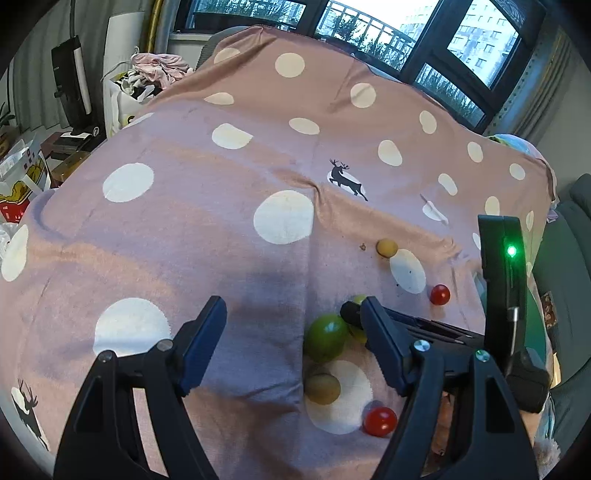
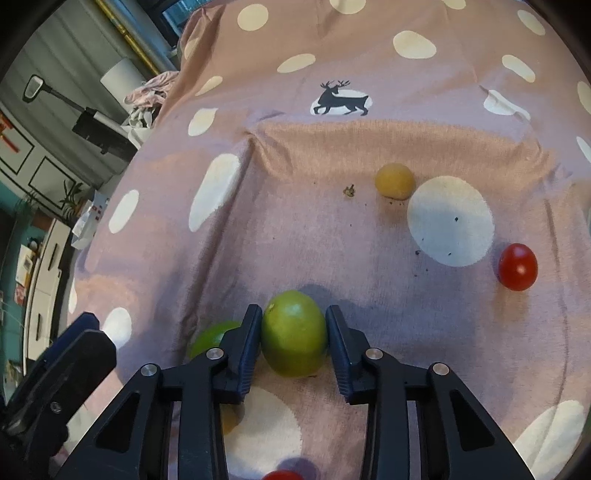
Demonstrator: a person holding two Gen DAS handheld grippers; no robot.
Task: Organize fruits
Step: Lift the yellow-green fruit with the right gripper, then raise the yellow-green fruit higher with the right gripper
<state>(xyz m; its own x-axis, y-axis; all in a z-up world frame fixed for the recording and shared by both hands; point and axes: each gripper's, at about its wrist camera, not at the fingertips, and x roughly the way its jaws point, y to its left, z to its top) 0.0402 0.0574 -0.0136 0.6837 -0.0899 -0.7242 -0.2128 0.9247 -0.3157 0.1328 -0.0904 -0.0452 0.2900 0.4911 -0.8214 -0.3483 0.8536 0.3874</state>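
Small fruits lie on a pink polka-dot cloth (image 1: 221, 221). My right gripper (image 2: 293, 328) is shut on a green lime (image 2: 293, 334), its fingers touching both sides. A second green lime (image 2: 212, 338) lies just left of it and also shows in the left wrist view (image 1: 325, 336). A yellow fruit (image 2: 394, 181) and a red cherry tomato (image 2: 518, 266) lie farther off. In the left wrist view, another yellow fruit (image 1: 322, 388) and a red tomato (image 1: 380, 421) lie close by. My left gripper (image 1: 291, 310) is open and empty above the cloth, left of the fruits.
A deer print (image 2: 341, 99) marks the cloth. Windows (image 1: 369, 29) stand behind the table. A pile of clothes (image 1: 159, 70) and cluttered furniture (image 1: 70, 92) are at the far left. A teal seat (image 1: 569, 277) is at the right.
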